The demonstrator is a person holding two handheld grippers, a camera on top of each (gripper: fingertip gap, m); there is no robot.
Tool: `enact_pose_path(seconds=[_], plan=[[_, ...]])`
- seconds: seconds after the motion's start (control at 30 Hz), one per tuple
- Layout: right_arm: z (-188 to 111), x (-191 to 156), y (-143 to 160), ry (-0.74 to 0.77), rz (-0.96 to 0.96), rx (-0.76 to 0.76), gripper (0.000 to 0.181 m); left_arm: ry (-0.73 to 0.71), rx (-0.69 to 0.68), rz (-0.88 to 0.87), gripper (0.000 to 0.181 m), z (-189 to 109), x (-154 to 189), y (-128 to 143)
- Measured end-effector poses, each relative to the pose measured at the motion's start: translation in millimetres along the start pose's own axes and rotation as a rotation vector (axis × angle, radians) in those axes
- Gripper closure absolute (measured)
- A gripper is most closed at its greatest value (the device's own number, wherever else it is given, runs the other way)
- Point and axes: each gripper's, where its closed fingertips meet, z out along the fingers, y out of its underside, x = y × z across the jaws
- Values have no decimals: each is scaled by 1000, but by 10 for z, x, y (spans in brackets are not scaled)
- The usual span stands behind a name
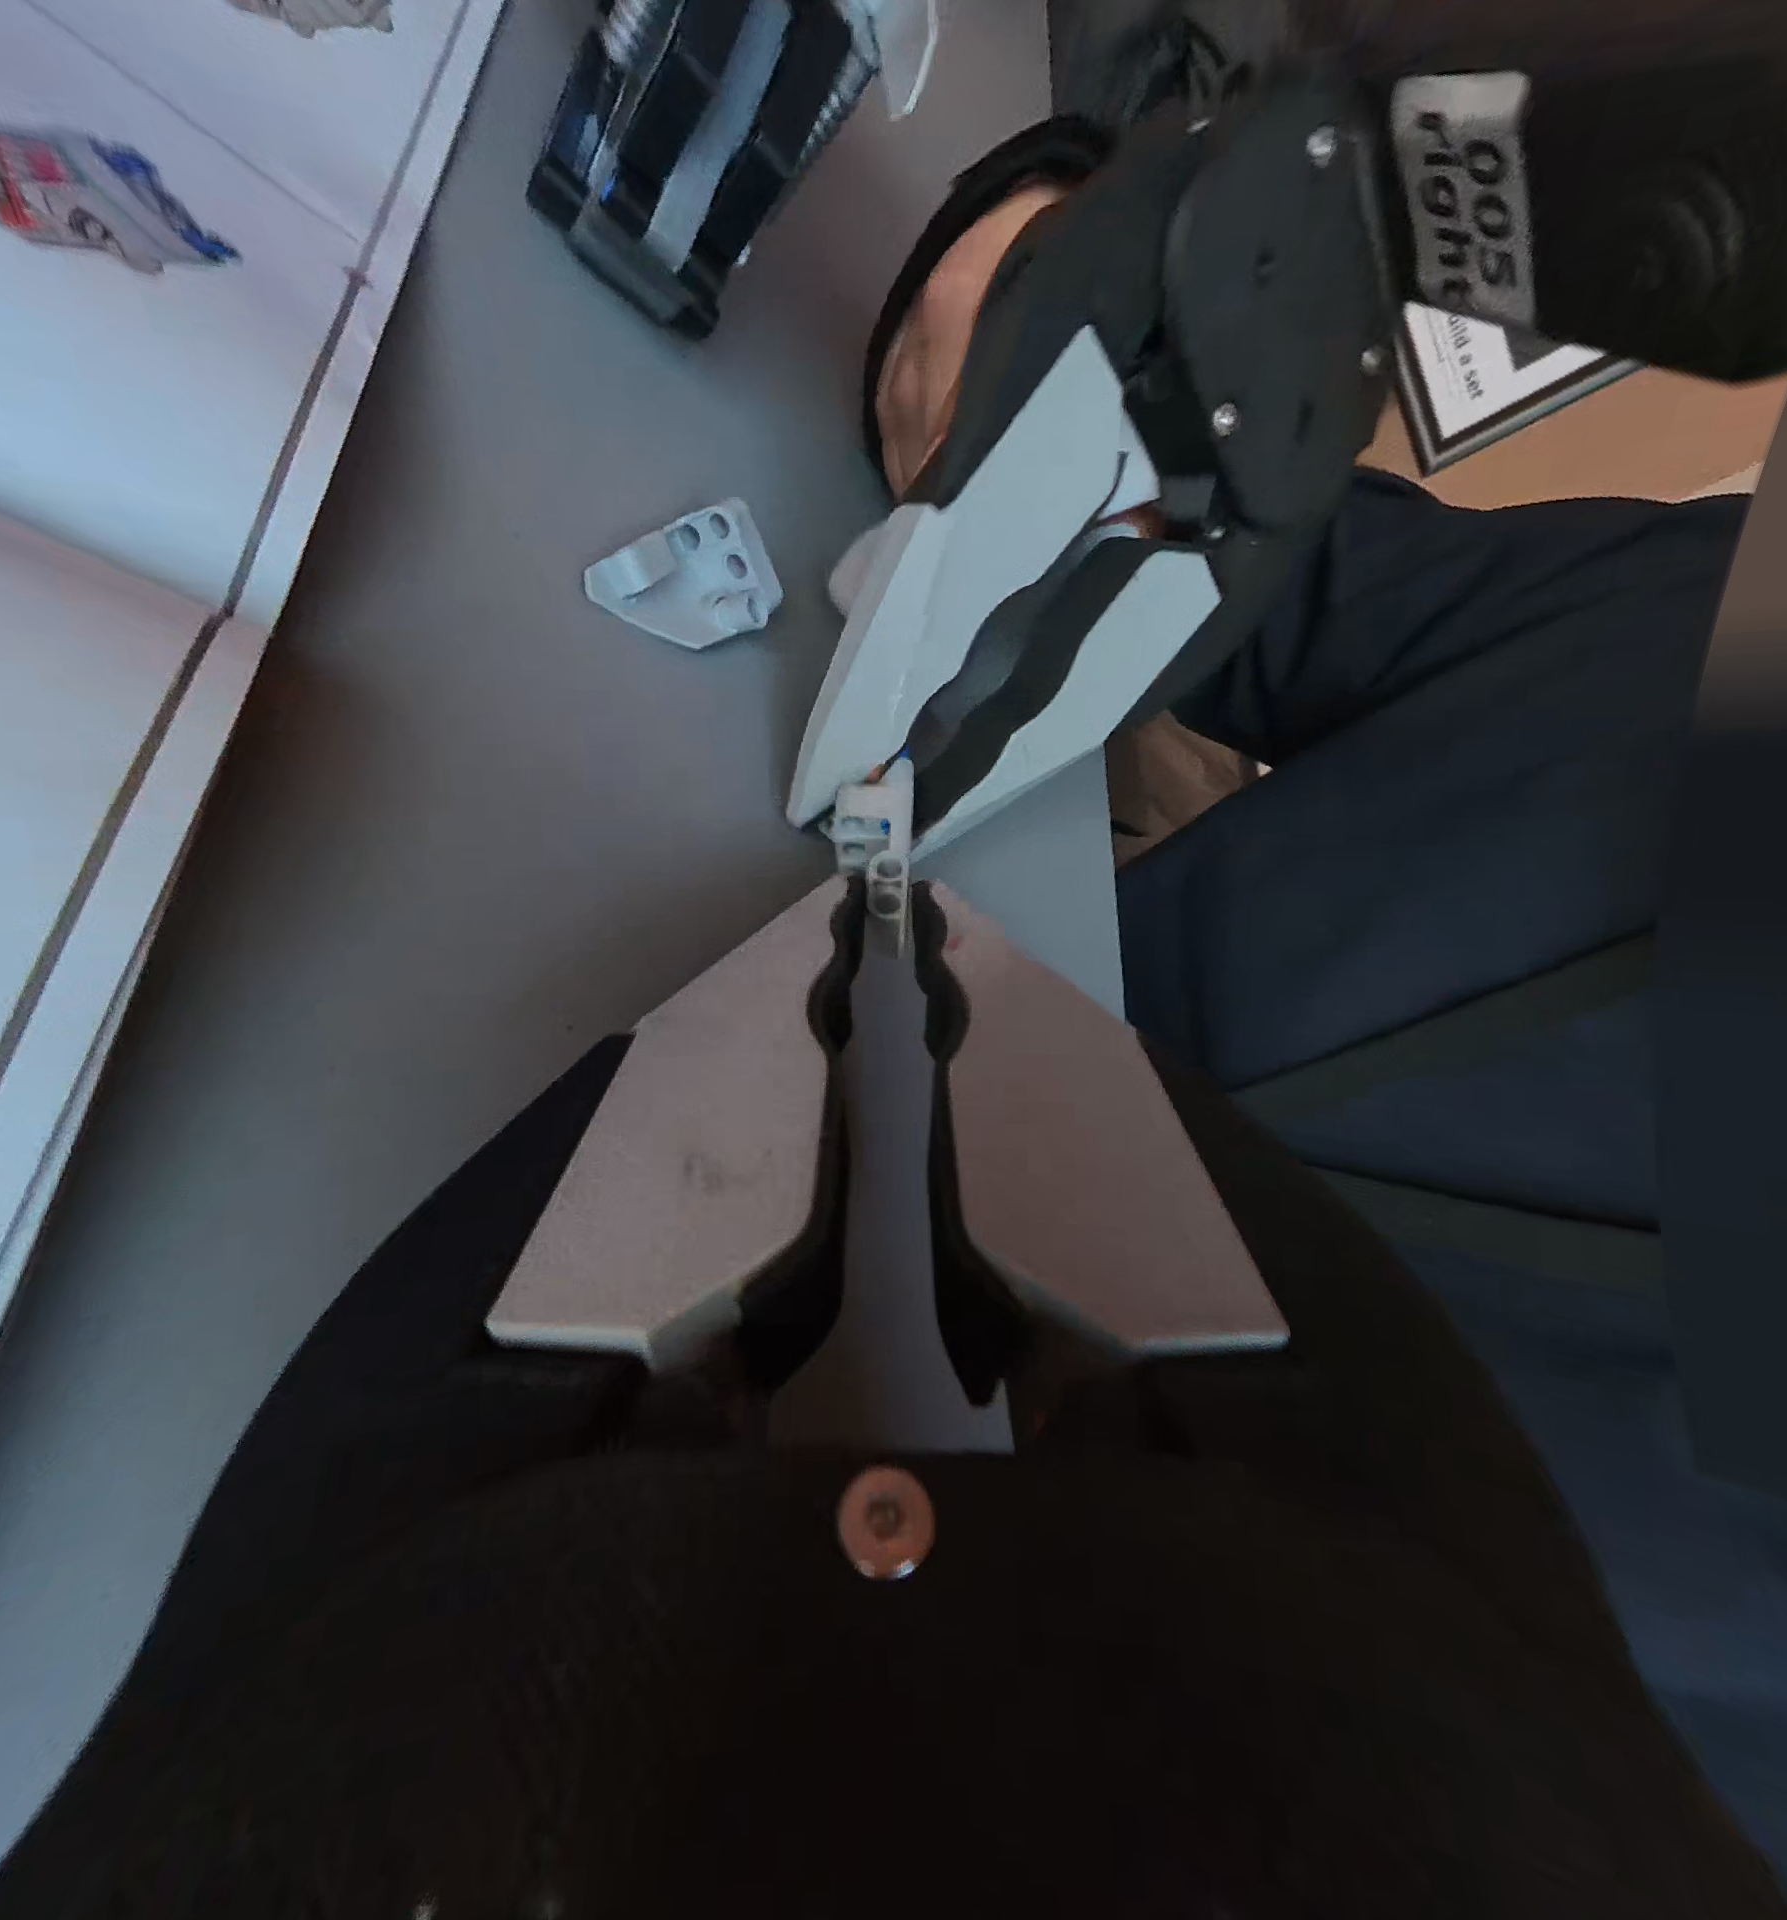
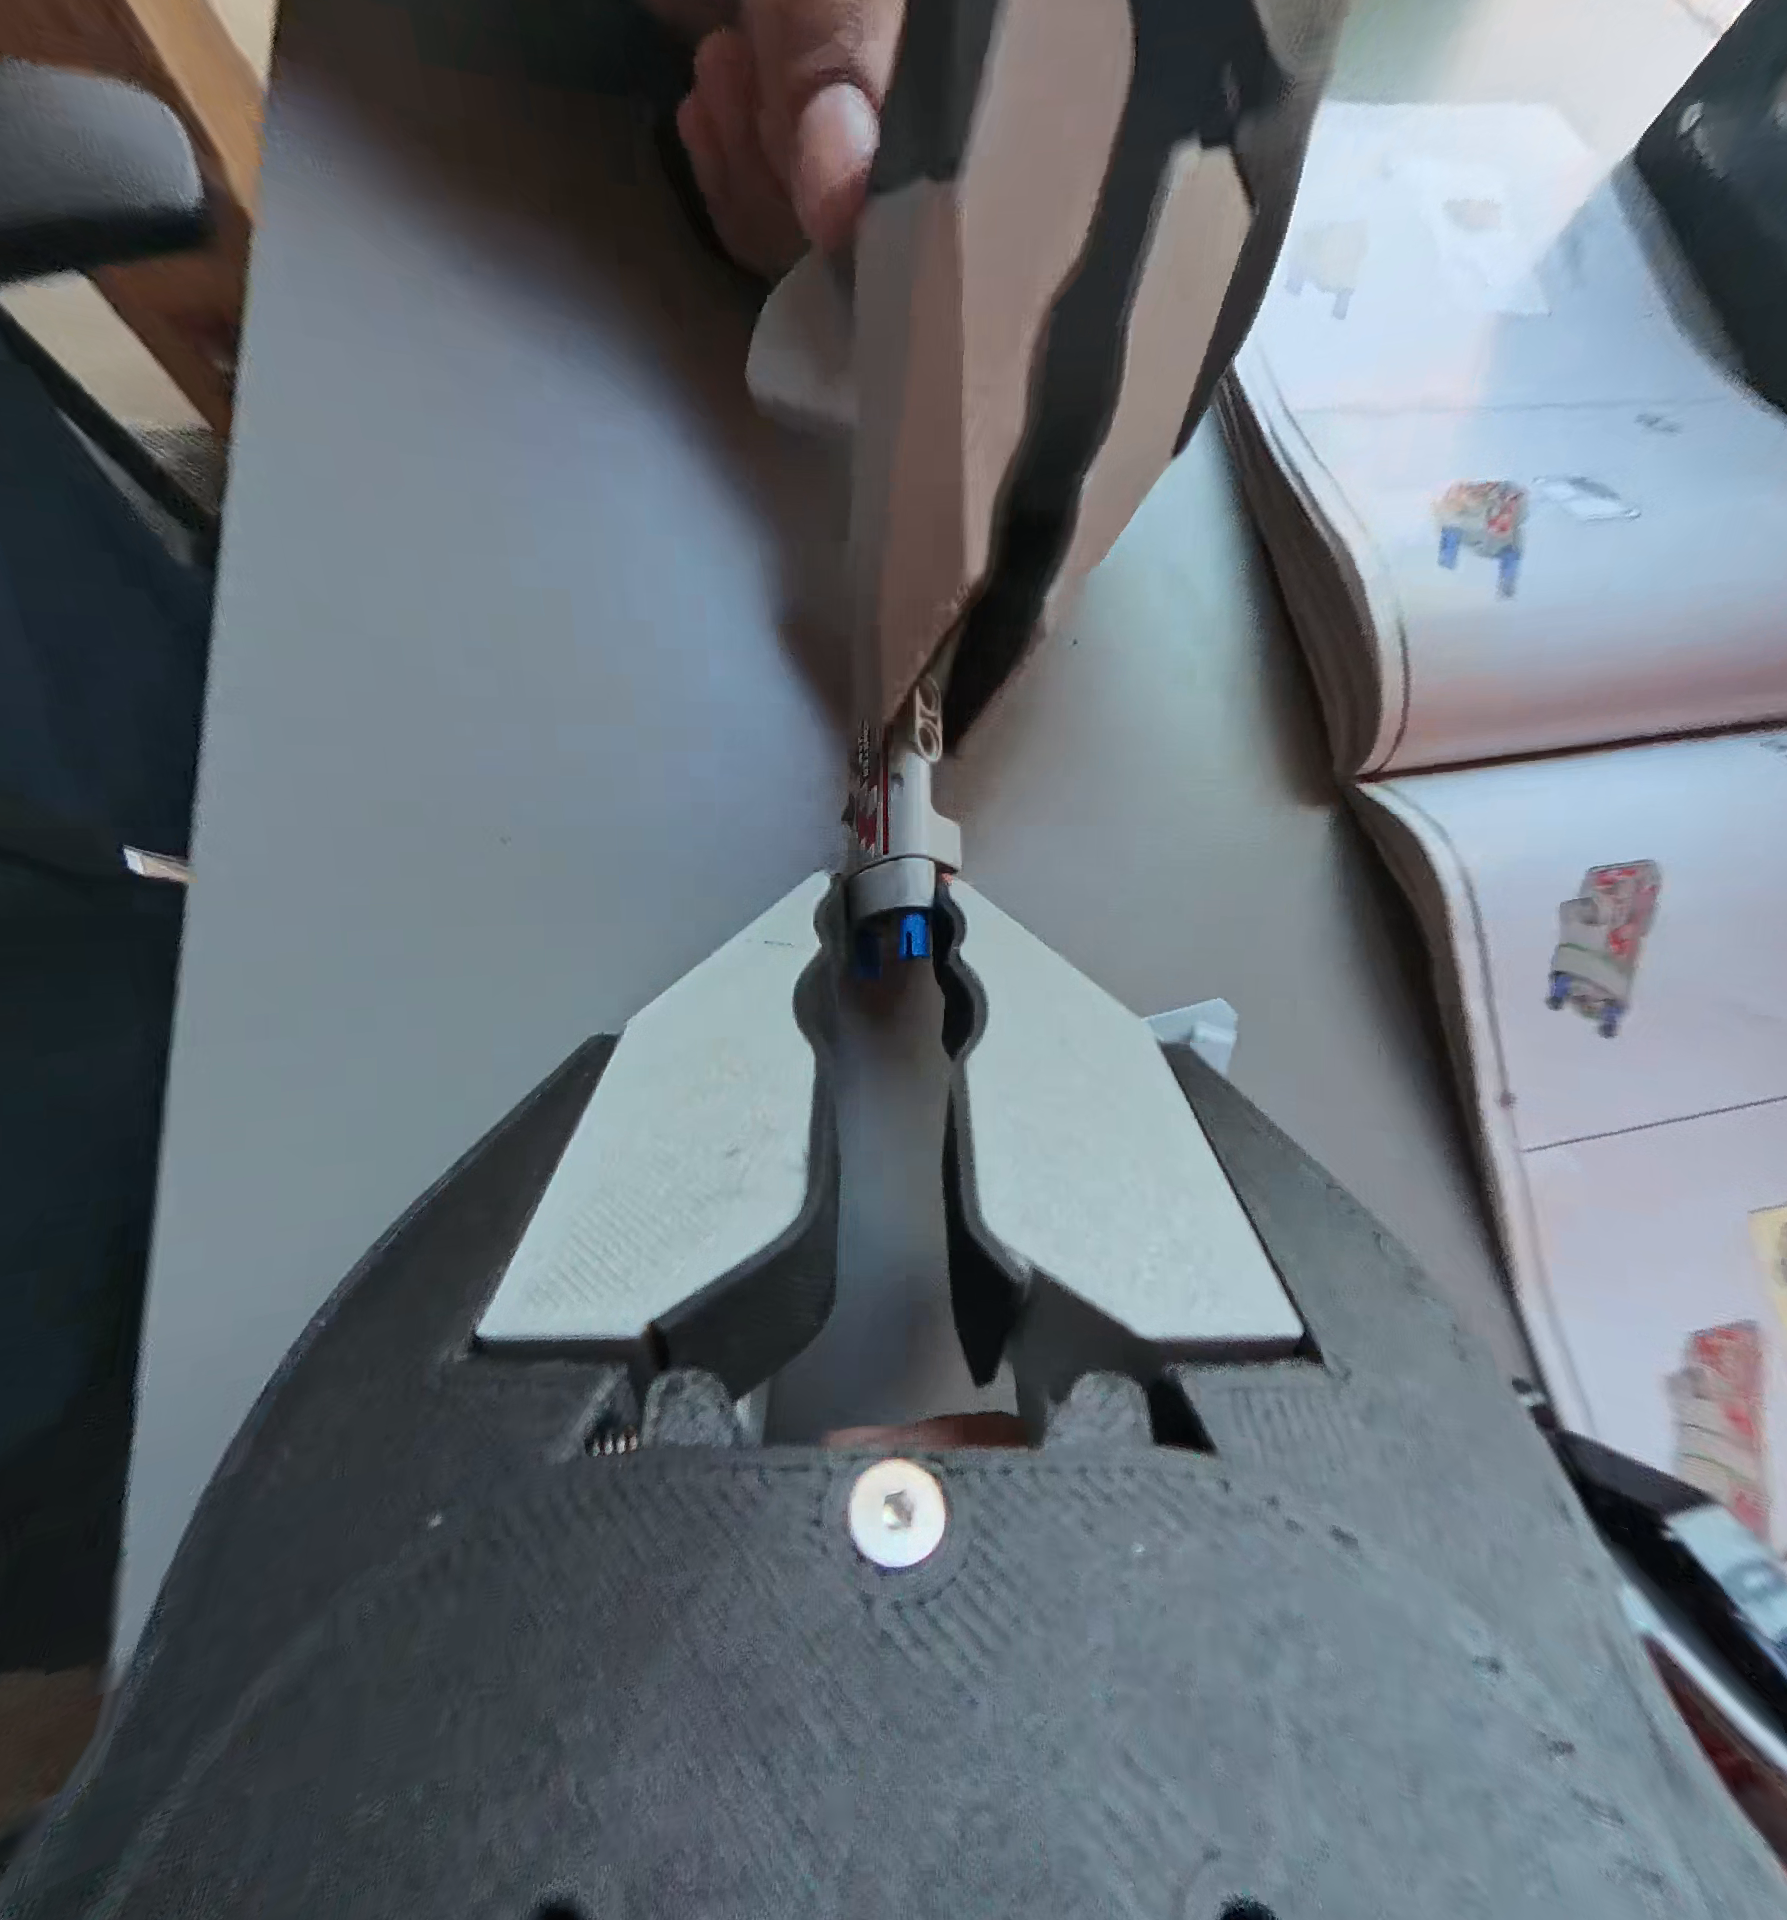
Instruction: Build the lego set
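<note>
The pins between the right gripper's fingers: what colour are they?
Blue pins, on the grey piece; right wrist view shows them best.

Grey bricks over a grey table

Light grey beam (image 1: 887, 902); grey connector (image 2: 899, 878) with blue pins (image 2: 904, 935); pale grey panel piece (image 1: 686, 574); white instruction booklet (image 2: 1616, 935).

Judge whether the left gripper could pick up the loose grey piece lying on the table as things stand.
Probably not yet: the left gripper is shut on a small grey piece. The loose grey piece lies uncovered on the table.
</note>
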Motion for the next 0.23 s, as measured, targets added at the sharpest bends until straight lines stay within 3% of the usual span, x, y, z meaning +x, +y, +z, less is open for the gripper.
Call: enact_pose_path(seconds=[0.03,0.1,0.23], plan=[[-6,-9,-4,-30,46,5,169,-21,24,40,167,-24,0,-30],[-31,-31,-18,-95,141,23,169,-94,52,179,145,-76,10,-55],[-101,-82,-90,-221,300,83,169,-269,2,591,142,-79,91,45]])
